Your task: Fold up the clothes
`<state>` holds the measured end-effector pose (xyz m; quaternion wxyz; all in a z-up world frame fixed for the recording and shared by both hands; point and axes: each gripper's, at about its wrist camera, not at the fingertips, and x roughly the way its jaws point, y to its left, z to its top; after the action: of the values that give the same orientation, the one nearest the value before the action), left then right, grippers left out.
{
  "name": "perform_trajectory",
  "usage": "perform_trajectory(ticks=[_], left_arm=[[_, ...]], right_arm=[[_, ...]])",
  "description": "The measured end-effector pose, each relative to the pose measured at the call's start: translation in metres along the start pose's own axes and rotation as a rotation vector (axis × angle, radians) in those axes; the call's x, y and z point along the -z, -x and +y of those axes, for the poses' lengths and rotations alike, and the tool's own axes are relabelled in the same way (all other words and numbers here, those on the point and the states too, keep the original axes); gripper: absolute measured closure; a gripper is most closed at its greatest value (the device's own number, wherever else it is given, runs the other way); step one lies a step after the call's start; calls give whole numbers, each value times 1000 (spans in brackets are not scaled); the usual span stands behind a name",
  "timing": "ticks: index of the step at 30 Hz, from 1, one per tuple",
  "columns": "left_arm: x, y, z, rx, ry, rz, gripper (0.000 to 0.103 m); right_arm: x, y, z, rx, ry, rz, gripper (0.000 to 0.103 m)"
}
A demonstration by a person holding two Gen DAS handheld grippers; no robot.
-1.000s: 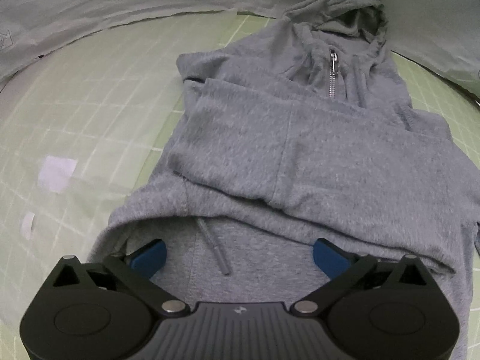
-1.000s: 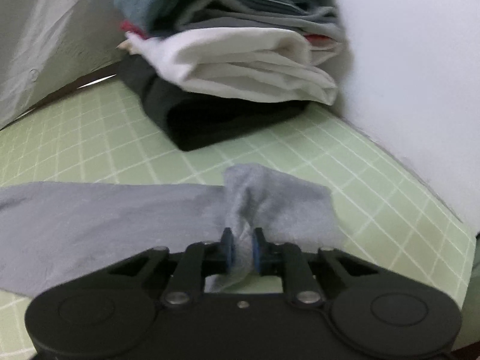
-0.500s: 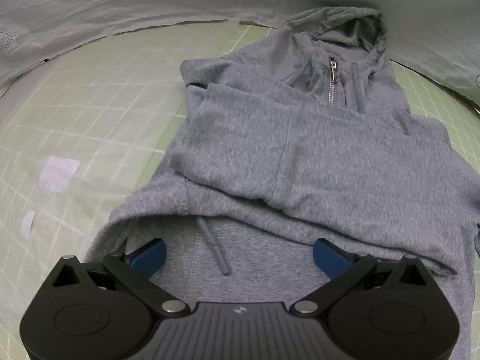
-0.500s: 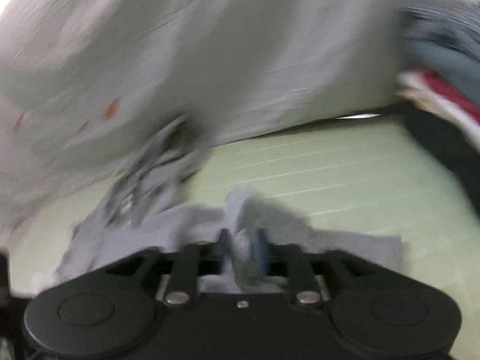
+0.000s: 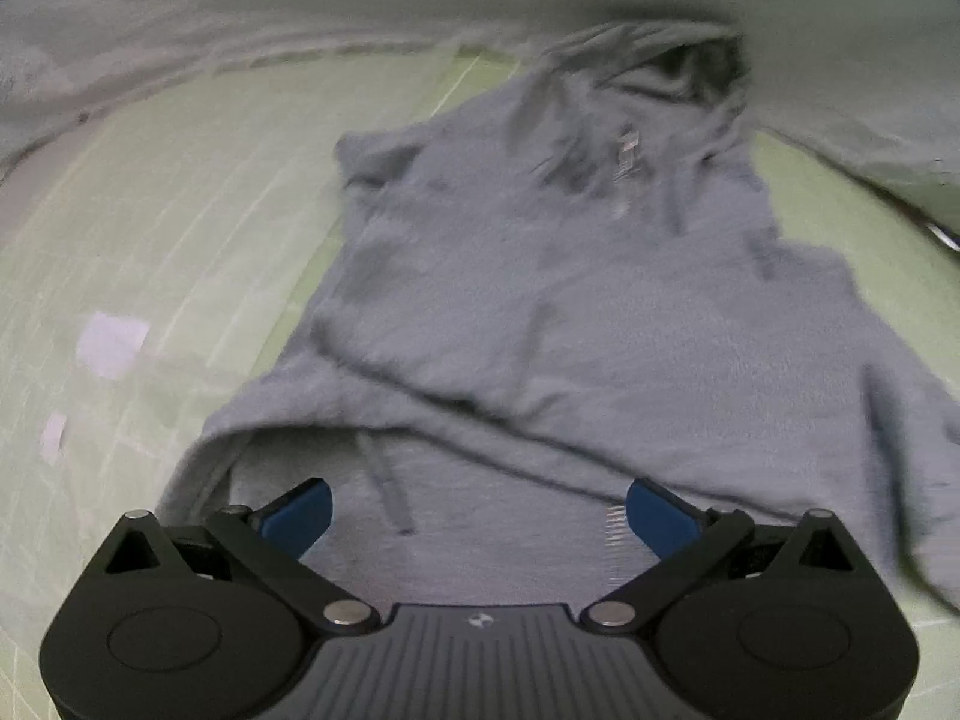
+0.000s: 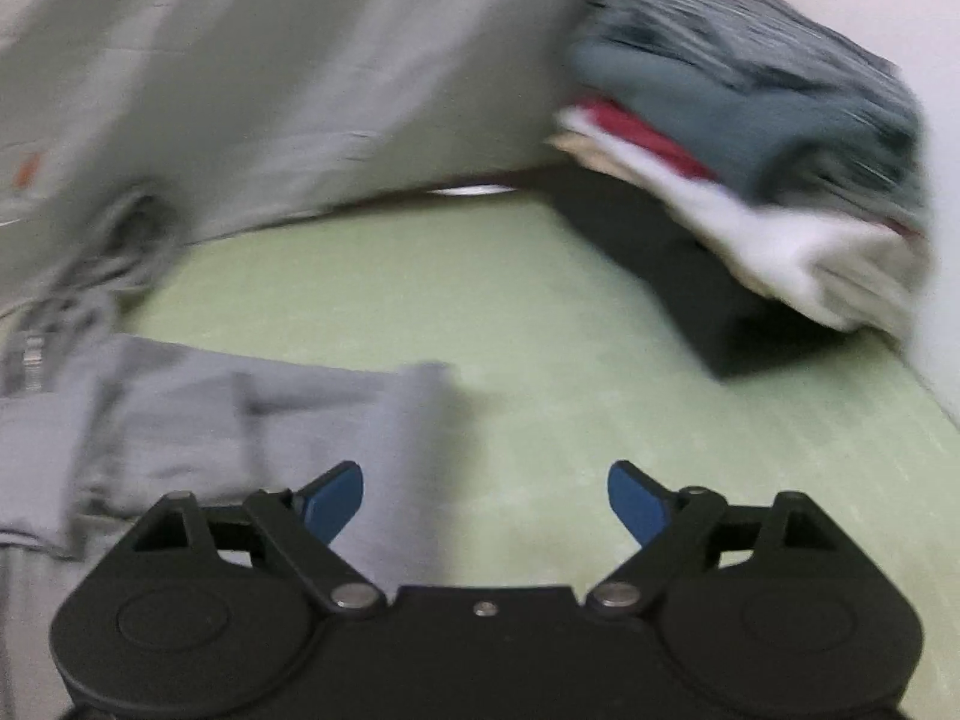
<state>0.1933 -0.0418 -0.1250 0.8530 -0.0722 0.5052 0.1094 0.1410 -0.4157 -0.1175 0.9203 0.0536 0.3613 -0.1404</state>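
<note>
A grey zip hoodie (image 5: 570,312) lies on the green grid mat (image 5: 180,228), hood at the far end, one sleeve folded across its chest. My left gripper (image 5: 477,516) is open and empty, just above the hoodie's lower part near a drawstring (image 5: 384,492). In the right wrist view the hoodie (image 6: 180,414) lies at the left with a sleeve end (image 6: 414,414) reaching toward the middle. My right gripper (image 6: 483,501) is open and empty, its left finger over that sleeve. Both views are motion-blurred.
A stack of folded clothes (image 6: 756,180) sits at the far right of the mat, black at the bottom. A pale sheet (image 6: 240,78) hangs along the back. Two white patches (image 5: 111,342) lie on the mat left of the hoodie.
My right gripper was shut on the sleeve end, swung it over toward the hoodie and has opened, letting it go. The left gripper stays open with the view shifted slightly.
</note>
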Motion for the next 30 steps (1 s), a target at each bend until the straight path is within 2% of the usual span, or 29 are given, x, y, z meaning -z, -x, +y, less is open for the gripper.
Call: perform_trajectory(ticks=[1, 3, 4, 7, 10, 11, 12, 15, 19, 21, 25, 30], left_arm=[[-2, 5, -7, 7, -27, -17, 2], [-8, 17, -24, 54, -82, -54, 9], [-10, 22, -32, 88, -100, -67, 11], [-16, 33, -63, 209, -165, -90, 24], [-17, 31, -101, 294, -288, -72, 37], [-15, 29, -114, 322, -331, -64, 45], [-15, 23, -123, 338, -346, -43, 49], [-13, 5, -145, 375, -366, 23, 56], [-10, -7, -158, 401, -383, 65, 60], [-9, -12, -163, 412, -399, 74, 79], [-8, -9, -162, 424, -398, 36, 96], [-21, 22, -140, 439, -344, -99, 98]], right_arm=[[3, -1, -8, 25, -18, 7, 13], [7, -4, -23, 68, -52, 22, 13], [9, -5, -29, 79, -66, 31, 13], [13, -9, -39, 99, -89, 48, 13], [14, -14, -42, 98, -96, 58, 13], [14, -15, -41, 94, -93, 60, 13], [15, -16, -40, 91, -90, 61, 13], [15, -19, -36, 82, -77, 65, 13], [18, -21, -34, 82, -64, 74, 13], [19, -22, -34, 87, -63, 83, 13], [21, -22, -32, 100, -55, 94, 13], [22, -10, -25, 114, -21, 80, 13]])
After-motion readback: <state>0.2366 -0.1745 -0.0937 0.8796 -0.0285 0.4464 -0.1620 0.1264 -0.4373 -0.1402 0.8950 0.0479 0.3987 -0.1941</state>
